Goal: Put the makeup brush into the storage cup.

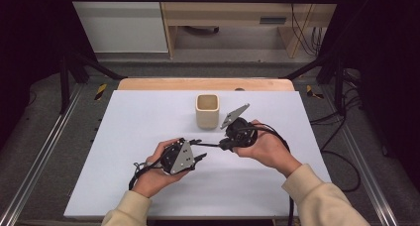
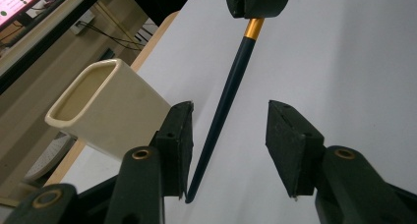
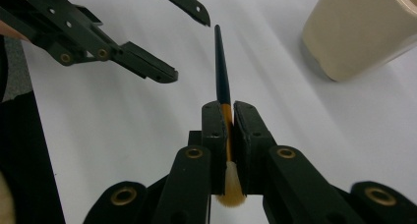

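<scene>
A paintbrush (image 1: 210,145) with a dark handle (image 3: 221,71), a gold ferrule and pale bristles (image 3: 230,184) hangs level above the white board. My right gripper (image 3: 227,111) is shut on the ferrule, with the handle pointing away from it toward the left hand. My left gripper (image 2: 231,145) stands open with the handle's thin end (image 2: 216,121) between its jaws, close to the left pad (image 2: 179,145), and neither pad presses on it. In the high view the left gripper (image 1: 198,149) and right gripper (image 1: 223,145) face each other near the board's middle. A cream square cup (image 1: 207,110) stands upright just behind them.
The white board (image 1: 138,117) lies on a wooden table whose edge (image 1: 148,83) shows at the back. The cream cup (image 2: 105,111) sits close to the left gripper's left jaw. Black frame rails run along both sides, and cables lie on the floor at the right.
</scene>
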